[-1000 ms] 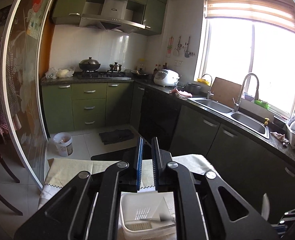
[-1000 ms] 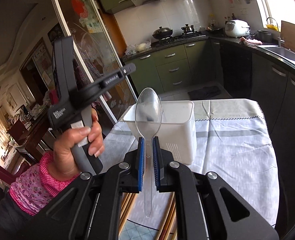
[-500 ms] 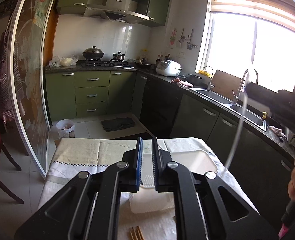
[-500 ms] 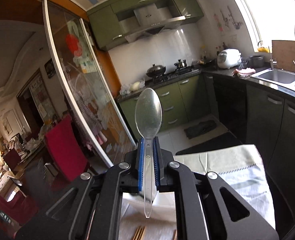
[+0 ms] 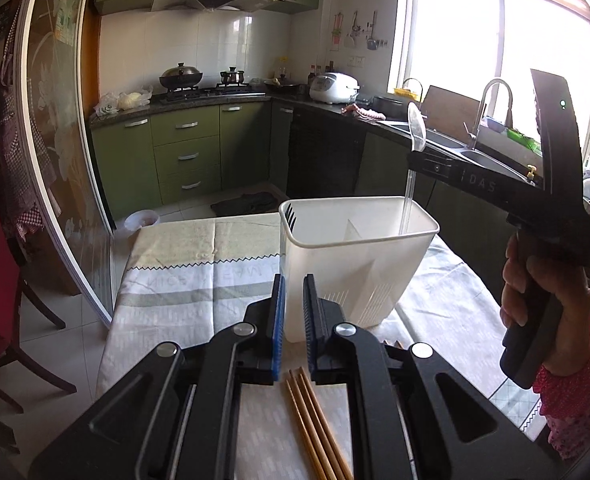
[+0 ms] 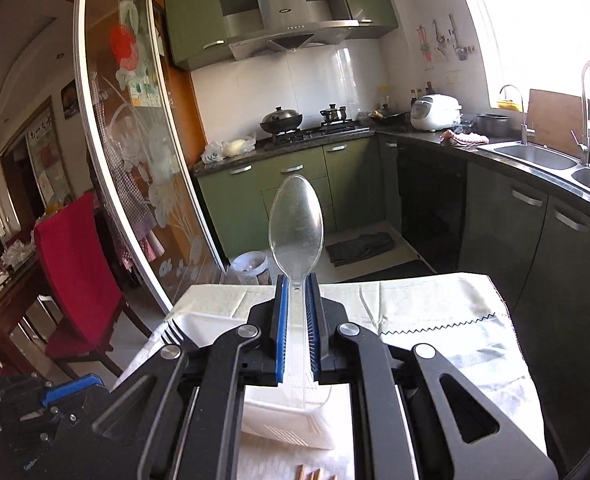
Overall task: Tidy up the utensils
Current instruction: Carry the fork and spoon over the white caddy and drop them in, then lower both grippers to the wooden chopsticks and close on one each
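Right gripper (image 6: 296, 312) clamped on clear plastic spoon (image 6: 296, 232), handle tip entering white plastic caddy (image 5: 359, 264) holding a black fork (image 5: 290, 216); left gripper (image 5: 293, 316) together, empty; wooden chopsticks (image 5: 315, 424) remain on table.

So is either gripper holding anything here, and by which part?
The right gripper holds a clear plastic spoon by its handle just below the bowl; the left gripper is shut on nothing.

Green cabinets (image 5: 187, 148), wok (image 6: 281, 119) on stove, rice cooker (image 5: 333, 87), sink (image 6: 535, 157), red chair (image 6: 75, 256)
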`<state>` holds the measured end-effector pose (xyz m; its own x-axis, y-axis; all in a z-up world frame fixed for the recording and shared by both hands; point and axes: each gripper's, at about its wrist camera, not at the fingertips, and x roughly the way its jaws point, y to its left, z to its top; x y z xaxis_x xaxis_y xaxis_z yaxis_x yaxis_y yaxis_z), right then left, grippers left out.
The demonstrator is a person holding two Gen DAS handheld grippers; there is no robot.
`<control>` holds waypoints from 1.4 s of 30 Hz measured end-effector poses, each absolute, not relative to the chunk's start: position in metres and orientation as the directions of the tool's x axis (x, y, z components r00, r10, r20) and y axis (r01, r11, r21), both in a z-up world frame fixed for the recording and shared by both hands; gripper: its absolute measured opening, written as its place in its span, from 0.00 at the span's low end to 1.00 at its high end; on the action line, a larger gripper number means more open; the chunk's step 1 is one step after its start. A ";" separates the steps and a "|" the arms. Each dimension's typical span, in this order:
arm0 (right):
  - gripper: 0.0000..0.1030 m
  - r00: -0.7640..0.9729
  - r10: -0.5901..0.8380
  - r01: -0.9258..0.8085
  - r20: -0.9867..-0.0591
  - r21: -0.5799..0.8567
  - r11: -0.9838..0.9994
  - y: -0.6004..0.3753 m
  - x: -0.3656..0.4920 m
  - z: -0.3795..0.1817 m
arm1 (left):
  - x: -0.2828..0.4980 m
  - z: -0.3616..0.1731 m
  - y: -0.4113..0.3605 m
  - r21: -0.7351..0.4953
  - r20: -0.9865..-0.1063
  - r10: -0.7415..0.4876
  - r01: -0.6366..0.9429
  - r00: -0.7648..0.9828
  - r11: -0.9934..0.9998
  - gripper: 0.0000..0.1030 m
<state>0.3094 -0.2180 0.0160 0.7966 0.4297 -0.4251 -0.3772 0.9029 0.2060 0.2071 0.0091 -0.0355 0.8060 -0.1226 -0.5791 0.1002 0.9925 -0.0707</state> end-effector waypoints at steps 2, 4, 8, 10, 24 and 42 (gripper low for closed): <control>0.24 0.787 0.426 -0.386 -0.447 0.182 0.904 -0.215 0.305 0.004 | 0.209 -0.040 0.009 -0.065 -0.606 -0.115 0.095 0.787 0.993 0.09; 0.30 0.795 0.409 -0.379 -0.449 0.160 0.911 -0.216 0.297 -0.004 | 0.210 -0.042 0.006 -0.065 -0.635 -0.110 0.089 0.765 0.994 0.09; 0.31 0.797 0.420 -0.384 -0.434 0.172 0.907 -0.232 0.276 -0.004 | 0.213 -0.055 -0.002 -0.037 -0.718 -0.081 0.079 0.692 0.996 0.17; 0.33 0.797 0.417 -0.379 -0.436 0.178 0.908 -0.244 0.261 -0.004 | 0.214 -0.067 -0.003 -0.030 -0.777 -0.069 0.072 0.626 0.997 0.20; 0.34 0.615 0.387 -0.337 -0.687 0.215 0.917 -0.311 0.211 -0.090 | 0.230 -0.153 -0.002 -0.033 -0.961 -0.034 0.008 0.275 0.999 0.20; 0.37 0.468 0.378 -0.401 -0.799 0.189 0.896 -0.274 0.218 -0.121 | 0.233 -0.166 -0.015 -0.026 -0.976 -0.033 0.035 0.217 0.999 0.20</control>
<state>0.2179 -0.2738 -0.1212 0.4679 0.3779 -0.7989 -0.4006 0.8965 0.1895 0.2328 -0.0149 -0.1658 0.2168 -0.0333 -0.9756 0.0351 0.9990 -0.0263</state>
